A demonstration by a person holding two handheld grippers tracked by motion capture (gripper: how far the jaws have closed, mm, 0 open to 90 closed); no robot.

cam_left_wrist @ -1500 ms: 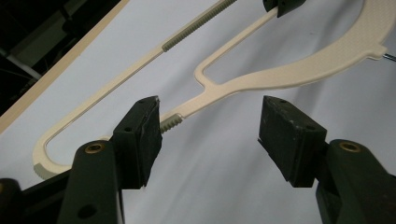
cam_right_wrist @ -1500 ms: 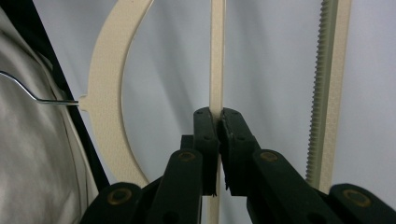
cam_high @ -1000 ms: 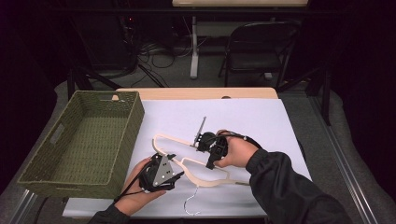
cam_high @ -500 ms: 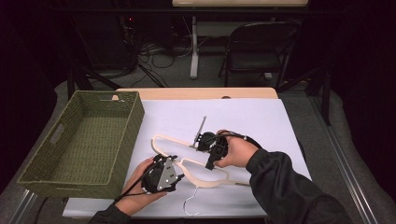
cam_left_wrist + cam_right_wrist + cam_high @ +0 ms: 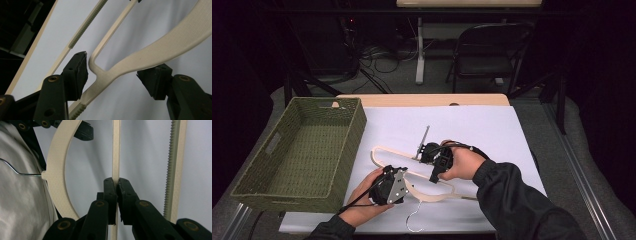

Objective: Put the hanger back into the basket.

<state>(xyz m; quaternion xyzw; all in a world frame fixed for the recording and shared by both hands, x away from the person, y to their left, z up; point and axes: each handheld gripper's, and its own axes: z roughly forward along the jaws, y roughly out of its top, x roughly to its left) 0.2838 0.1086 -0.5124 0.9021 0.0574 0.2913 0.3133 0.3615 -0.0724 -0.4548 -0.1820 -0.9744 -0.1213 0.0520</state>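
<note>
Cream hanger (image 5: 412,172) worked by two grippers on white table cover (image 5: 492,130).
Right gripper (image 5: 116,185) clamps its thin bar; left gripper (image 5: 112,75), jaws just closing, straddles the hanger's corner without pinching.

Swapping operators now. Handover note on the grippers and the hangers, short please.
Right gripper: shut on the thin crossbar of a cream clothes hanger, at mid-table.
Left gripper: jaws open and just been closing, either side of the hanger's corner where shoulder and bar meet; pads not pressing yet.
A second cream hanger lies alongside on the white table cover.
Green woven basket sits at the left, nothing in it.
Done: one hanger pinned by the right gripper.
Left: probably close the left grip, then move the hangers, likely to the basket.
</note>
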